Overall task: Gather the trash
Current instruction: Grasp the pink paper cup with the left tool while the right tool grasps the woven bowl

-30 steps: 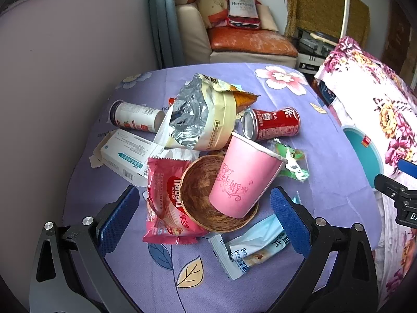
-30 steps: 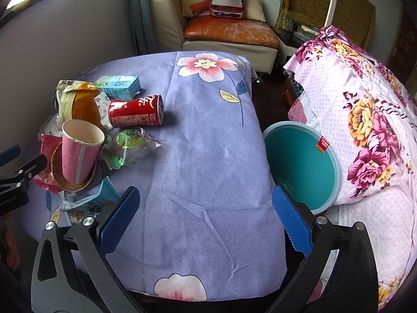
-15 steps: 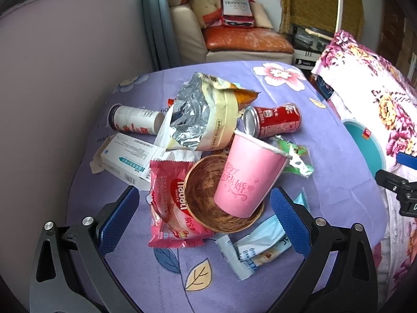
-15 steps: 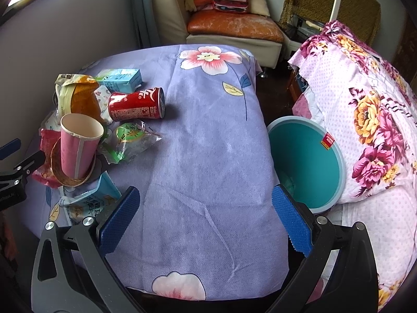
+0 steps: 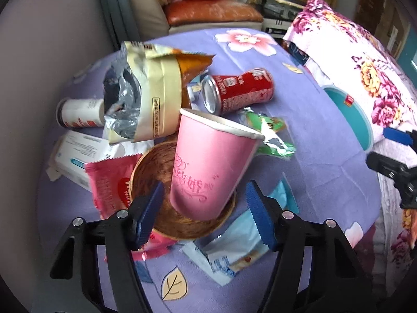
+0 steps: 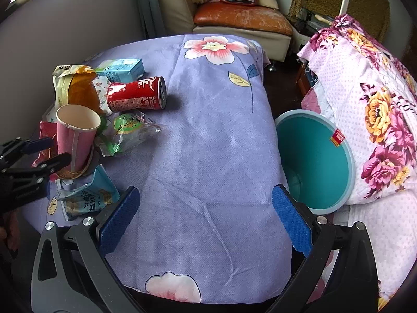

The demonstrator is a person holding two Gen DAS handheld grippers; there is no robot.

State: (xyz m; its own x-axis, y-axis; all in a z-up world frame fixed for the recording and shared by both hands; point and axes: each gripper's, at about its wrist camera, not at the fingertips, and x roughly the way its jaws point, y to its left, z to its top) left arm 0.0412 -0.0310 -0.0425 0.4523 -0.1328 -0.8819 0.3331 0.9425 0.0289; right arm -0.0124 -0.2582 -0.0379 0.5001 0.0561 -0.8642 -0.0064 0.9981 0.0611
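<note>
While closing, left gripper (image 5: pixel 204 215) jaws apart, nearer pink cup (image 5: pixel 208 167), right gripper (image 6: pixel 206 219) jaws apart.

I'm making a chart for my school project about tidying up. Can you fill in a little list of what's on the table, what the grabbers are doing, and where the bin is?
pile: pink paper cup standing in a woven bowl, red can on its side, snack bags around
left gripper: open, jaws just been closing, either side of the cup, not pressing it yet
right gripper: open, nothing between its jaws, over bare purple tablecloth
bin: teal bin beside the table, looks empty
</note>
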